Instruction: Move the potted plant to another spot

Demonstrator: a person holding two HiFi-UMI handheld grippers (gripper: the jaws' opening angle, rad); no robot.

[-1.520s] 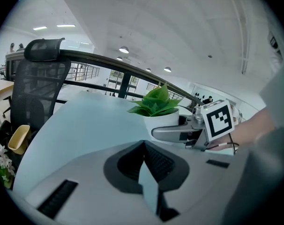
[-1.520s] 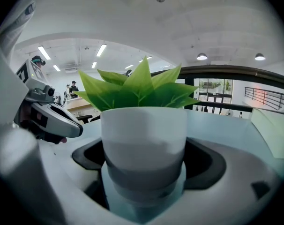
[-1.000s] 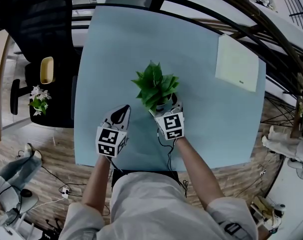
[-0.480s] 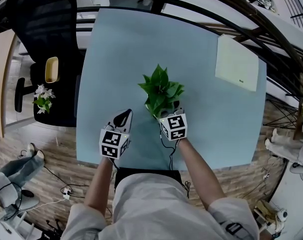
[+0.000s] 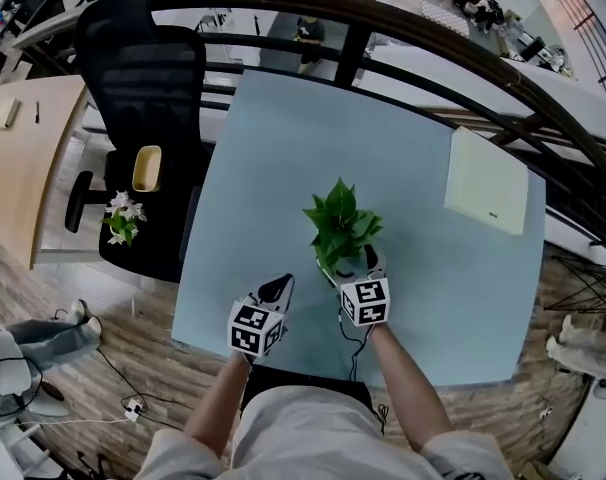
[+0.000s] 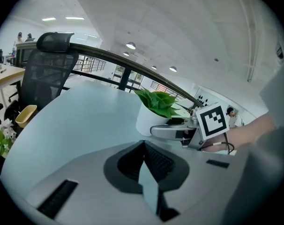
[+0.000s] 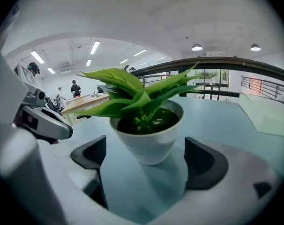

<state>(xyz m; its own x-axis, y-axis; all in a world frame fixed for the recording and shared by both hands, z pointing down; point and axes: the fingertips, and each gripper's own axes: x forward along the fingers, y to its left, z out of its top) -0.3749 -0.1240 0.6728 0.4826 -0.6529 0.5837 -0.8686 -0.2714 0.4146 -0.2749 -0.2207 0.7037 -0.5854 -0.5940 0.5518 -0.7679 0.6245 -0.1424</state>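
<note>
The potted plant (image 5: 341, 224), green leaves in a white pot, stands on the pale blue table (image 5: 253, 168) a little in from its near edge. My right gripper (image 5: 353, 262) is open around it. In the right gripper view the pot (image 7: 149, 142) sits between the two dark pads (image 7: 93, 156), with a gap showing on each side. My left gripper (image 5: 282, 286) is shut and empty, low over the table left of the pot. In the left gripper view its jaws (image 6: 144, 157) meet, with the pot (image 6: 146, 118) and the right gripper (image 6: 179, 130) ahead to the right.
A pale green pad (image 5: 486, 180) lies at the table's far right. A black office chair (image 5: 143, 78) stands left of the table, with a yellow cup (image 5: 146, 168) and a small flower bunch (image 5: 123, 218) on it. A dark curved railing (image 5: 383, 18) runs behind the table.
The head view has pulled back and shifted, so more of the room shows. The plant and both grippers keep about the same places on the table.
</note>
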